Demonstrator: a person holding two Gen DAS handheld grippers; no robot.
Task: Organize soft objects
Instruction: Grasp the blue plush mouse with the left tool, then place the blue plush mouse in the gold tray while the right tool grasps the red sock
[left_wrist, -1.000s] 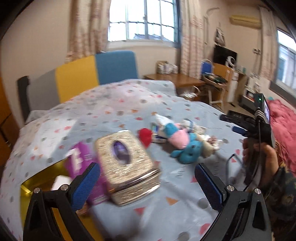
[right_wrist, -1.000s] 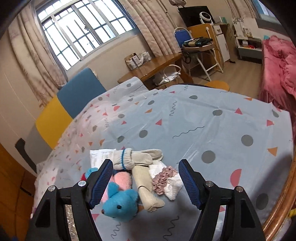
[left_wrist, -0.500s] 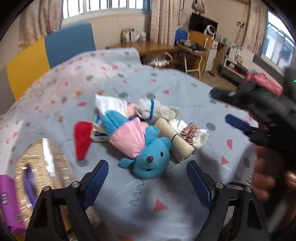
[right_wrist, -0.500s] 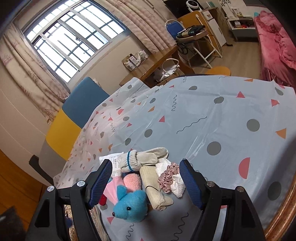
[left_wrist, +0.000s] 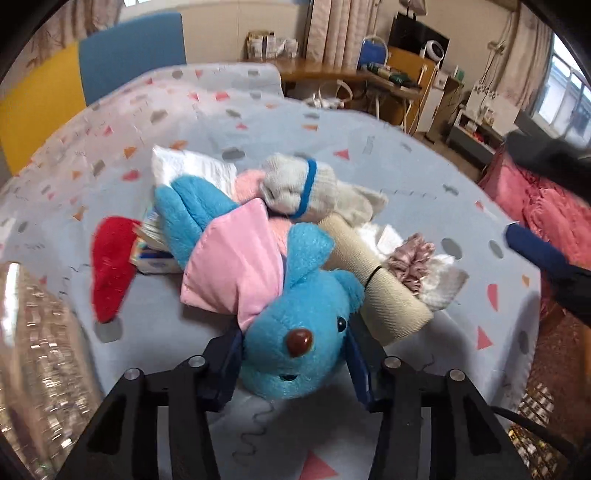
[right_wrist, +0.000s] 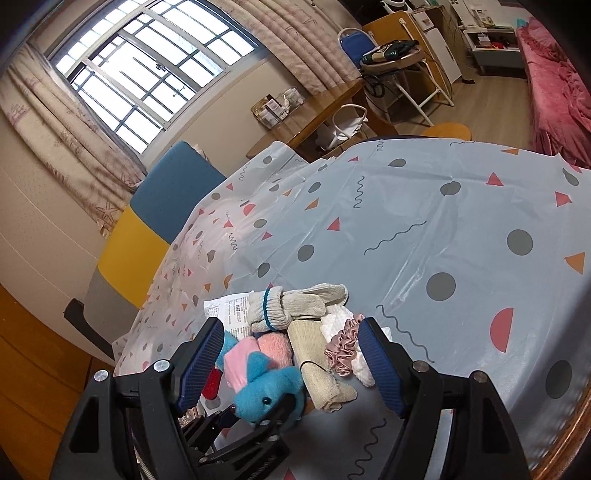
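A blue plush toy with pink ears (left_wrist: 295, 339) lies at the front of a pile of soft things on the patterned tablecloth (left_wrist: 166, 317). My left gripper (left_wrist: 293, 354) has its jaws around the toy's head, touching both sides. Behind it lie a grey glove with a blue band (left_wrist: 303, 188), a beige rolled sock (left_wrist: 380, 295), a mauve scrunchie (left_wrist: 410, 258), a white cloth (left_wrist: 439, 280) and a red plush piece (left_wrist: 110, 266). My right gripper (right_wrist: 291, 365) is open and hovers above the pile; the toy (right_wrist: 266, 391) and left gripper show beneath it.
A glittery gold tissue box (left_wrist: 33, 354) stands at the left. A paper packet (left_wrist: 192, 170) lies behind the pile. The right gripper (left_wrist: 535, 251) shows at the right edge. A yellow and blue chair (right_wrist: 155, 221) stands beyond the table. The table's wooden rim (right_wrist: 576, 424) runs at the right.
My left gripper has swung from the tissue box to the pile and closed in around the blue toy's head. The right gripper has risen slightly and stayed open.
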